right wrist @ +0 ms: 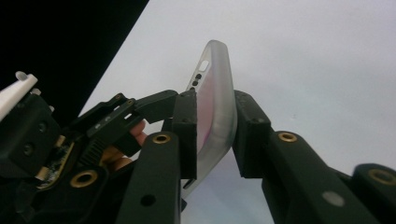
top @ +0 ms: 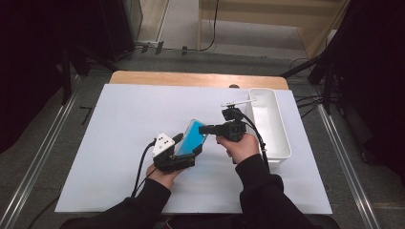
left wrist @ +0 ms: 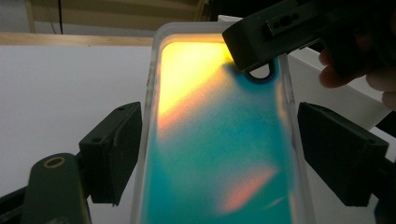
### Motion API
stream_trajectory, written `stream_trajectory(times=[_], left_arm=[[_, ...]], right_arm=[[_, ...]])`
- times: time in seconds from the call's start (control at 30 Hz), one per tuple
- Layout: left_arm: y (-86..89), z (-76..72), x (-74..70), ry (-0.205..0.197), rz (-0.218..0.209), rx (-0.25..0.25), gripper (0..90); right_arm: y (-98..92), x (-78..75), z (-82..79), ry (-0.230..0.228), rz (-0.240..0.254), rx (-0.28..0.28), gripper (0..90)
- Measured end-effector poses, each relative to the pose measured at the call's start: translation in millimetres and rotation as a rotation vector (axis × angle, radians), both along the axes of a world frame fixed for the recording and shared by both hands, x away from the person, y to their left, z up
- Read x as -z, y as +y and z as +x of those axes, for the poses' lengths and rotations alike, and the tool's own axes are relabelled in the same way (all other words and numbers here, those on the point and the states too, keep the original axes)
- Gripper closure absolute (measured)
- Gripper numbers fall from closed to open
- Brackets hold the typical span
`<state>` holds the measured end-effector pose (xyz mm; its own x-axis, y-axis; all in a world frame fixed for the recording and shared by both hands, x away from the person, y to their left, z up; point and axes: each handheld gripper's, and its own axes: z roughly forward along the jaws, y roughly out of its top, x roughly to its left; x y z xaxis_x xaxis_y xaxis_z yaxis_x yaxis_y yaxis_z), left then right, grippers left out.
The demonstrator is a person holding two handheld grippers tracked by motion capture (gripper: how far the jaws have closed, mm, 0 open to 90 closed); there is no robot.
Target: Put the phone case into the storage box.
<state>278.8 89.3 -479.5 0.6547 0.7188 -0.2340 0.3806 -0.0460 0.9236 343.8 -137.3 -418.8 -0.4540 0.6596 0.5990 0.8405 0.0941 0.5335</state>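
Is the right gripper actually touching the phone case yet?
Touching. In the right gripper view, the right gripper has both pads pressed flat against the phone case, one on each face, with no gap either side.

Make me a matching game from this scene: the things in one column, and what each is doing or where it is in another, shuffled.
Things:
1. phone case
2. left tool
3. right tool
4. white bin

Descriptions:
A. clamps the case across its width, one jaw on each long side
B. stands off to the right, apart from both tools
C. teal and yellow with a clear rim, held between both tools
D. pinches the case's camera end, front and back

Pairs: 1-C, 2-A, 3-D, 4-B
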Motion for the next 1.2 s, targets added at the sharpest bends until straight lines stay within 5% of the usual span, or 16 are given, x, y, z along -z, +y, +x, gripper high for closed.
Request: stream_trajectory(times=[0.33, 0.73, 1.2], left_arm=[[-1.6, 0.3, 1.7, -0.002, 0.011, 0.009, 16.5], [-1.0, 0.9, -1.4, -0.024, 0.03, 0.024, 16.3], [1.4, 6.4, -11.6, 0.077, 0.023, 0.091, 15.2]], right_arm=[[-0.1, -3.9, -1.1, 0.045, 0.029, 0.004, 76.7], [0.3, -8.6, -2.5, 0.029, 0.03, -0.009, 77.4], [-4.5, -15.4, -3.2, -0.022, -0.026, -0.004, 77.4]])
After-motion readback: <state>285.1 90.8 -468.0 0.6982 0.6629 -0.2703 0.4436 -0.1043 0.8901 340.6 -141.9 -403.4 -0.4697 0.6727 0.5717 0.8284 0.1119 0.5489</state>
